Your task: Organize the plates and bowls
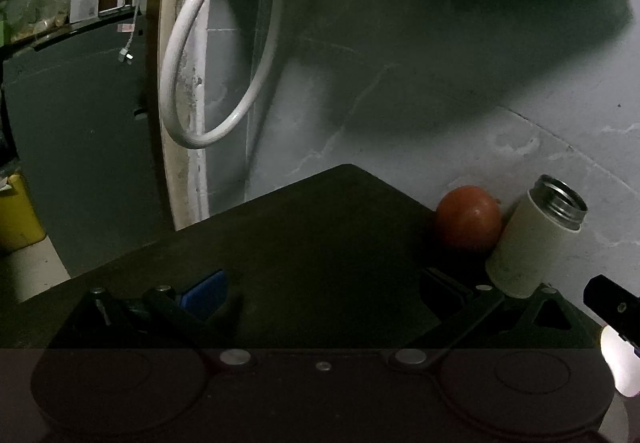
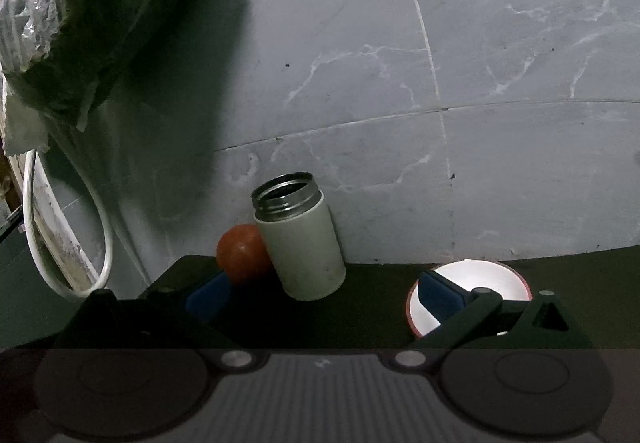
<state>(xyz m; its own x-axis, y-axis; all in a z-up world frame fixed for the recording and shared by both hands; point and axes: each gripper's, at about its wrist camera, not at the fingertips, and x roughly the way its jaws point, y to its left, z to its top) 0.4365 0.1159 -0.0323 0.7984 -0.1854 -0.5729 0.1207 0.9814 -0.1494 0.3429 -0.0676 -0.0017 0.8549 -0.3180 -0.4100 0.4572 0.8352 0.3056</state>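
The white bowl (image 2: 468,285) with its thin red rim sits on the dark counter (image 2: 372,307) at the right of the right wrist view, directly under the right-hand finger of the right gripper (image 2: 324,293). That finger's blue pad (image 2: 438,293) overlaps the bowl's near-left rim; whether it touches the rim cannot be told. The right gripper's jaws are spread wide with nothing between them. In the left wrist view only a bright sliver of the bowl (image 1: 616,363) shows at the far right edge, well off to the right of the left gripper (image 1: 320,295), whose jaws are also spread wide and empty over bare counter.

At the back of the counter, against the wall, stands an open cream-coloured flask (image 2: 300,239) with a steel mouth, tilted slightly. A round reddish-orange fruit (image 2: 242,253) touches its left side. Both lie between the right gripper's 2 fingers but farther back.

The wall (image 2: 440,63) is grey tile with pale veining and visible grout lines. A clear plastic bag of dark leafy greens (image 2: 84,3) hangs at upper left. A white hose (image 1: 192,63) loops down beside a stained white frame, and a yellow container (image 1: 16,215) sits low at the far left. The light is dim.
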